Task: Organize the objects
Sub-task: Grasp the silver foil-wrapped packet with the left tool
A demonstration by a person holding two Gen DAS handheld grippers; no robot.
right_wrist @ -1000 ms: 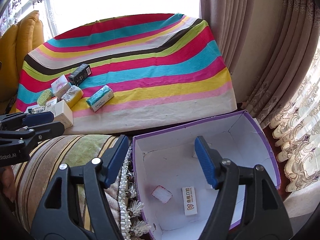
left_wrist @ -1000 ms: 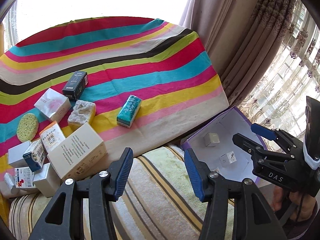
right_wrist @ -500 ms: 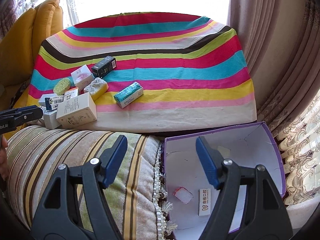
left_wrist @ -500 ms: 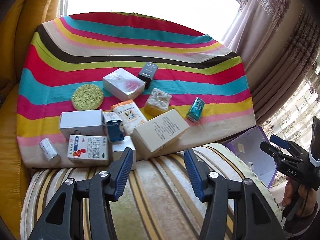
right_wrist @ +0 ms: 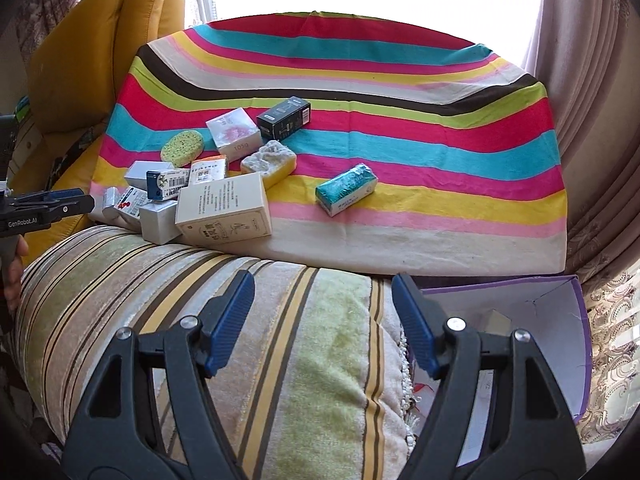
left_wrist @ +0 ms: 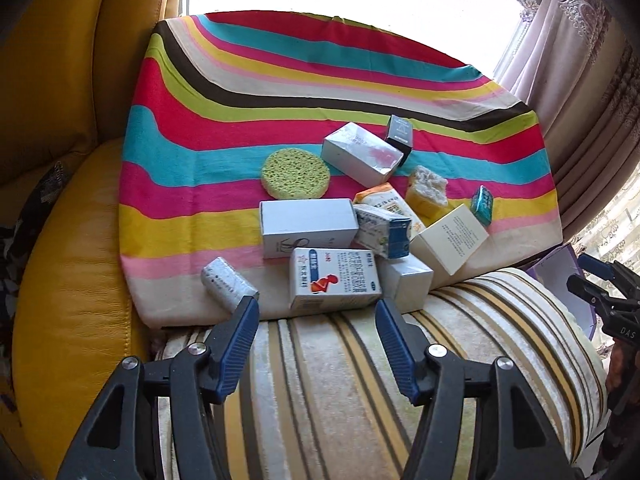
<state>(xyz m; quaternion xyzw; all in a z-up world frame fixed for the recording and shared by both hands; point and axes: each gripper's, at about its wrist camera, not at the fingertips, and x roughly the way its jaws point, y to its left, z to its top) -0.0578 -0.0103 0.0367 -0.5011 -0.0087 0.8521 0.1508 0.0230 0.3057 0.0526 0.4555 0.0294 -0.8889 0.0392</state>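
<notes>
The left gripper (left_wrist: 316,316) hangs over the striped velvet cushion (left_wrist: 360,380), its blue-padded jaws just having been opening, nothing between them. Right ahead of its tips lies the white medicine box with a red figure (left_wrist: 334,278), at the near edge of the rainbow-striped cloth (left_wrist: 224,128). Around it a heap: a small silver-wrapped packet (left_wrist: 228,284) to the left, a plain white carton (left_wrist: 308,226) behind, a cream box with printed text (left_wrist: 450,242) to the right. Further back, a round green sponge (left_wrist: 294,174) and a small black box (left_wrist: 400,132).

Over on the right gripper (right_wrist: 322,300), jaws parted wide and empty, above the same cushion. A teal-wrapped packet (right_wrist: 346,188) lies apart from the heap on the yellow stripe. The purple-edged white cardboard box (right_wrist: 560,312) sits low at right, beside the cushion.
</notes>
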